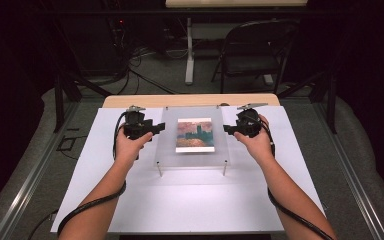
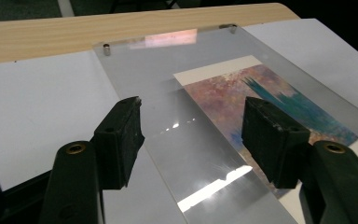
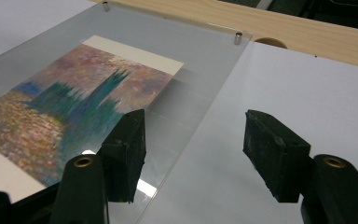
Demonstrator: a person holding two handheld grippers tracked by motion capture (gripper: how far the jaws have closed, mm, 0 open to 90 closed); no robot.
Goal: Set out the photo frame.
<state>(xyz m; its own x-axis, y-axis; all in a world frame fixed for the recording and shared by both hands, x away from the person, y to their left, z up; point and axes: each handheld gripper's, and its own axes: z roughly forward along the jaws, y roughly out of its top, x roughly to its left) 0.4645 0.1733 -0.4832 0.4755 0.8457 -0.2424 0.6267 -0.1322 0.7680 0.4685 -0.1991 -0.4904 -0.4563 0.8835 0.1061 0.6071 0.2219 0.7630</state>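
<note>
- Two open grippers, left gripper (image 1: pixel 158 128) and right gripper (image 1: pixel 227 129), flank my clear acrylic picture frame (image 1: pixel 167 145) at centre frame, gripping nothing.
- Each straddles a side edge, I judge for a level two-sided lift.

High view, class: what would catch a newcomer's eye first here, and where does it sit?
A colourful painted print under a clear acrylic panel sits mid-table on a white sheet, with small metal standoffs at the panel's corners. The left hand-held gripper and the right hand-held gripper flank the panel's two side edges, jaws open and pointing inward at it. Neither one grips it.
</note>
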